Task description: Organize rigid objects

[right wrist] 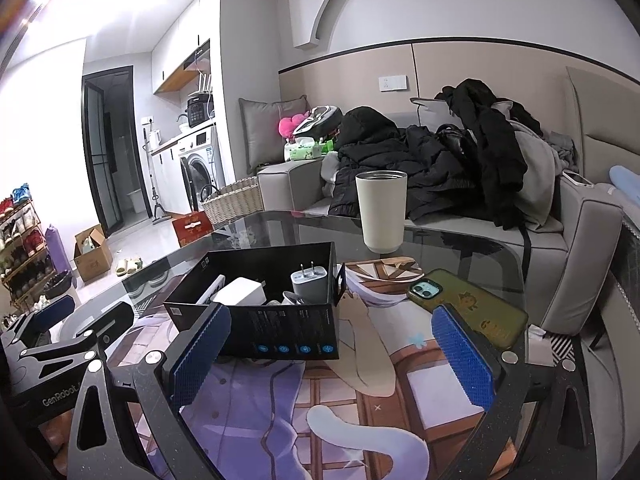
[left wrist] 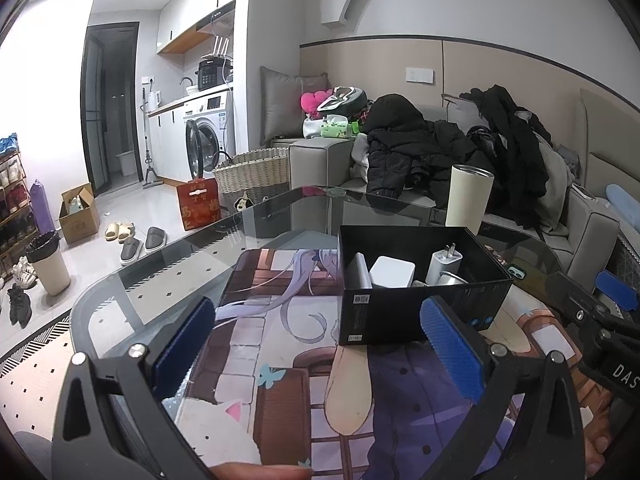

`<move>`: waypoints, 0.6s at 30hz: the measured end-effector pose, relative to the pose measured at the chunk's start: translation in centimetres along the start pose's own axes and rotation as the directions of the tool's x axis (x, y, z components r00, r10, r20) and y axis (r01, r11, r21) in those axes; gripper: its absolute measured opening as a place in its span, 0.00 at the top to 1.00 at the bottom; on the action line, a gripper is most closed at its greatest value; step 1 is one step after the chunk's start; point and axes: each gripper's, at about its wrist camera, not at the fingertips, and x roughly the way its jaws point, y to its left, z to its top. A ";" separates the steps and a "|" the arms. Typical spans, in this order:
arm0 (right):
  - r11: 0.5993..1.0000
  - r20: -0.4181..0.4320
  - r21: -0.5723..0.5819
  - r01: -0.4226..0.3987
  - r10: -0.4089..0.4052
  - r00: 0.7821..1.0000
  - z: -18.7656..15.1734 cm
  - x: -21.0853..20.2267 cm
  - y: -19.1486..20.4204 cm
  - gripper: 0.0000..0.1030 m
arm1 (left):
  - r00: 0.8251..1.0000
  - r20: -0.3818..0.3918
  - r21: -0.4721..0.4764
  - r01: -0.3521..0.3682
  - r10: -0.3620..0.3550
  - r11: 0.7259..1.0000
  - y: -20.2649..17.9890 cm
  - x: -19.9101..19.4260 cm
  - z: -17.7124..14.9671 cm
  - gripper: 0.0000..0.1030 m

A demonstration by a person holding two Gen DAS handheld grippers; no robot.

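A black open box [left wrist: 424, 312] [right wrist: 280, 324] stands on the printed desk mat [left wrist: 288, 360] [right wrist: 328, 408]. Inside it lie a white power brick [left wrist: 392, 274] [right wrist: 240, 293], a plug charger [left wrist: 444, 264] [right wrist: 310, 280] and other small items. A phone in an olive case [right wrist: 468, 308] lies on the mat, right of the box. My left gripper [left wrist: 320, 346] is open, short of the box, with nothing between its blue pads. My right gripper [right wrist: 332, 356] is also open and empty, near the box's front wall.
A cream tumbler [left wrist: 468, 196] [right wrist: 382, 210] stands on the glass table [left wrist: 160, 280] [right wrist: 460, 248] behind the box. A grey sofa [right wrist: 500, 232] piled with dark clothes runs behind the table. On the floor at left are a wicker basket [left wrist: 254, 176], a bin [left wrist: 48, 262] and slippers.
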 end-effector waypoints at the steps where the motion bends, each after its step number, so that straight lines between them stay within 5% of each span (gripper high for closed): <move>1: 1.000 -0.001 0.001 -0.002 0.002 1.000 0.0 0.0 0.0 0.01 | 1.000 -0.001 0.001 0.000 0.000 1.000 -0.1 0.0 0.0 0.00; 18: 1.000 -0.008 -0.003 0.000 0.000 1.000 0.0 0.0 0.1 0.01 | 0.999 -0.033 0.014 0.004 -0.003 1.000 -0.2 0.5 -0.1 0.00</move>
